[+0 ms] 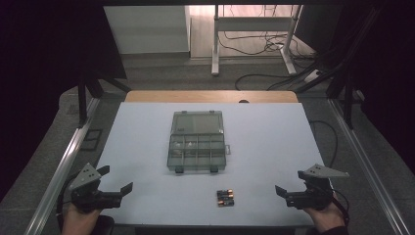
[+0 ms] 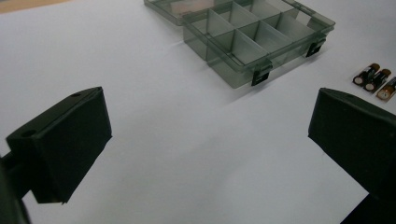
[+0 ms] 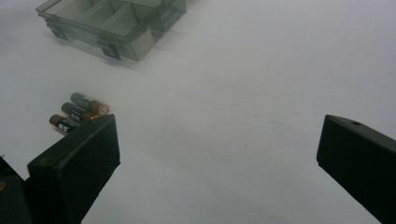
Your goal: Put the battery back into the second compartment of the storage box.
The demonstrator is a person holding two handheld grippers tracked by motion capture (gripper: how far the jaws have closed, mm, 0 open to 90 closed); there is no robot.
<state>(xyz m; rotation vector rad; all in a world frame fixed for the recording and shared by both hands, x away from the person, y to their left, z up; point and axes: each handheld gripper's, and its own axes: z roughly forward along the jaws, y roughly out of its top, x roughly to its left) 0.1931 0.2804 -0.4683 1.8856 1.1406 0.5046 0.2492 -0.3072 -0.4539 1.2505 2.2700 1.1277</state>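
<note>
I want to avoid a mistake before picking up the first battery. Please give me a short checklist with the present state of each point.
1. Left gripper open, nothing between the jaws: ok.
2. Right gripper open, nothing between the jaws: ok.
3. Organizer box lid folded back, compartments reachable: ok.
4. Batteries lie together on the table, apart from the box: ok.
5. Batteries have gaps for a jaw between them: not ok, they lie side by side.
6. Compartments empty: cannot tell.
</note>
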